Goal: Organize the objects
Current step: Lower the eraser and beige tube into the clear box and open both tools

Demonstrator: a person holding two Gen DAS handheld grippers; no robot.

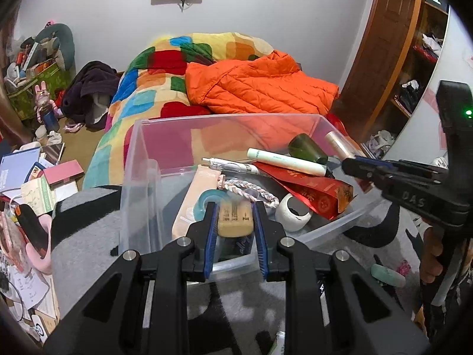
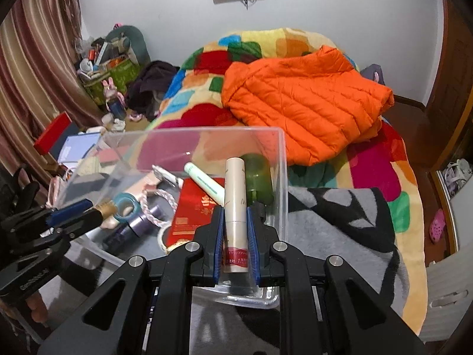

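Observation:
A clear plastic bin (image 1: 139, 159) (image 2: 282, 177) stands on a grey and black blanket on the bed. It holds a red packet (image 1: 307, 190) (image 2: 193, 207), a pale green tube (image 1: 286, 161) (image 2: 207, 182), a green bottle (image 1: 307, 148) (image 2: 260, 177), a braided cord, tape rolls and a purple bottle (image 2: 139, 224). My left gripper (image 1: 235, 214) (image 2: 74, 208) is shut on a gold-capped object (image 1: 235, 219) over the bin's near side. My right gripper (image 2: 235, 216) (image 1: 354, 162) is shut on a beige tube (image 2: 235, 216) (image 1: 340, 145) above the bin's right corner.
An orange puffer jacket (image 1: 260, 85) (image 2: 304, 103) lies on a colourful blanket beyond the bin. Books, boxes and papers (image 1: 35, 183) crowd the left. A dark clothes heap (image 1: 88, 91) and a cluttered green box (image 1: 35, 80) sit at the back left. A wooden wardrobe (image 1: 393, 44) stands right.

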